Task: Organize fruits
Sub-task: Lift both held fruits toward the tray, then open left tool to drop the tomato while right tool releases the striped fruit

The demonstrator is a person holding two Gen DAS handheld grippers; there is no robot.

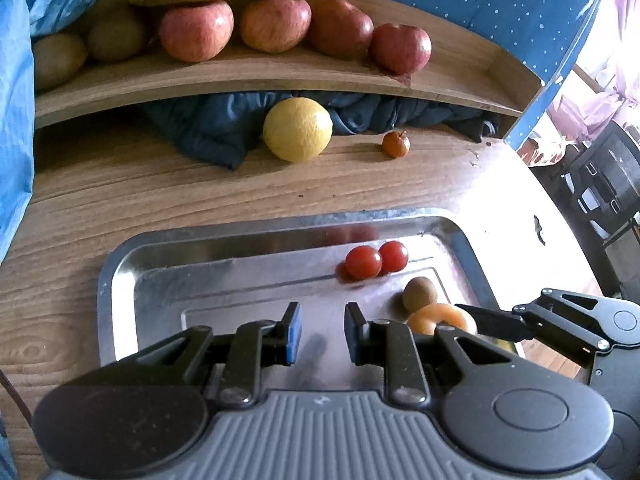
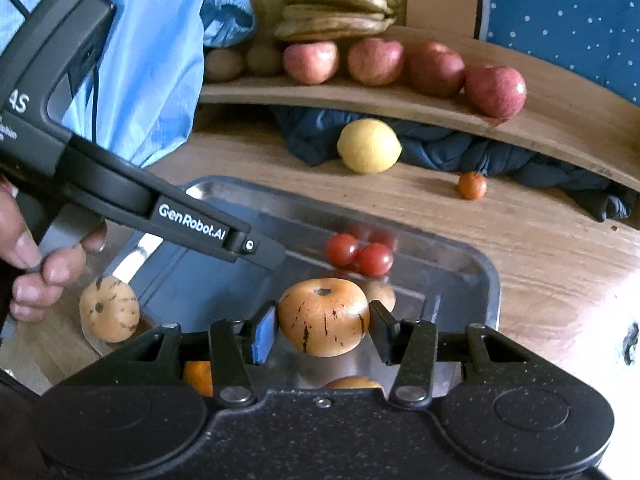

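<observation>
Your right gripper [image 2: 323, 330] clamps a smooth, round orange fruit [image 2: 323, 316] above the shiny metal tray [image 2: 486, 280], with two glossy cherry tomatoes [image 2: 359, 254] just beyond. Your left gripper [image 1: 322, 334] hangs parted and empty over the tray. A dimpled lemon [image 1: 297, 129] rests against dark cloth [image 1: 208, 128].

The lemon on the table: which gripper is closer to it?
Neither clearly. The lemon lies beyond the tray; the left gripper hangs empty over the tray, the right gripper grips a streaked orange fruit.
</observation>
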